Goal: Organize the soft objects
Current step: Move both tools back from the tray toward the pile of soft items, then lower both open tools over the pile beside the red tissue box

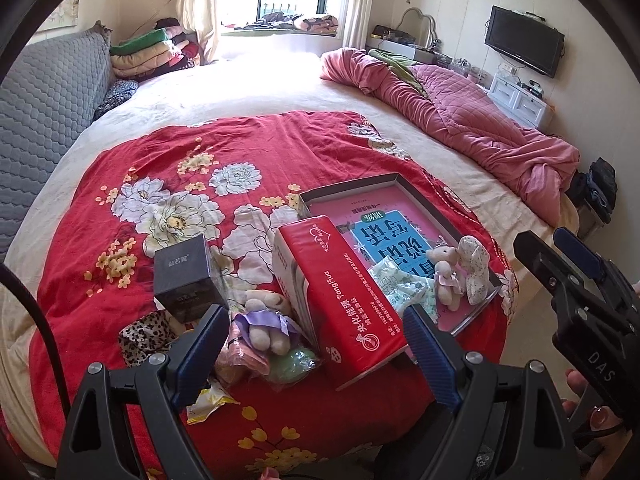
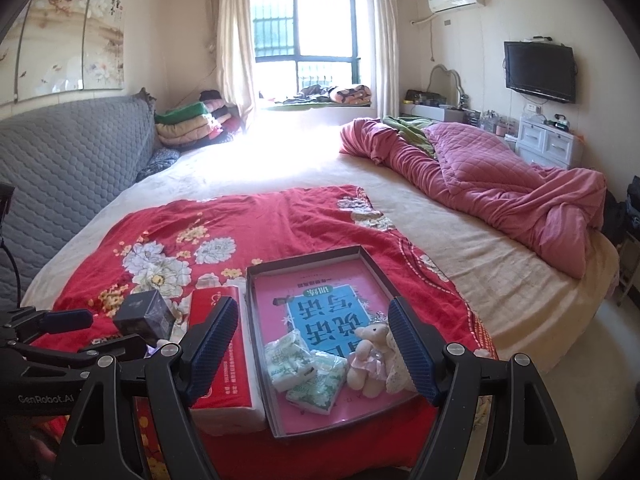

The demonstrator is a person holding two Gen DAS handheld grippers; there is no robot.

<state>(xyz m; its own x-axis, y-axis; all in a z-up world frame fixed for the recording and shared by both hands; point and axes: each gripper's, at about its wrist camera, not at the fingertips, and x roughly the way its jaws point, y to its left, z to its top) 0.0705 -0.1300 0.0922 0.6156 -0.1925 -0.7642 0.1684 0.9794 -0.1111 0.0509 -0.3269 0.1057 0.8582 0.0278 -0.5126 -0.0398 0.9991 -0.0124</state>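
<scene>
A wide bed fills the room, with a red flowered bedspread (image 1: 240,152) laid over its near half. Seen from the left wrist, a shallow dark tray (image 1: 396,178) sits on the spread at about two o'clock from the middle; its long axis runs from near to far, a little tilted toward the right. Inside the tray's near end lie a small pink-dressed bear (image 1: 444,276), a floral cloth toy (image 1: 476,268) touching it, and tissue packets (image 1: 400,284).

A long red tissue pack (image 1: 344,300) lies just left of the tray, its length parallel to the tray's.

Left of that pack, still outside the tray, a small bear in a purple dress (image 1: 264,320) lies with its length pointing away from the camera, beside a green soft ball (image 1: 296,364), with a leopard-print cloth (image 1: 144,334) at nine o'clock from it.

The left gripper (image 1: 316,344) is spread wide and empty. The purple bear sits just ahead of it at eleven o'clock, near its left finger. The right gripper (image 2: 310,348) is also spread wide and empty, hanging over the tray's near end.

Judging from this, the left hand is the nearer one to the purple bear, and the tray lies to its right, past the red pack.
</scene>
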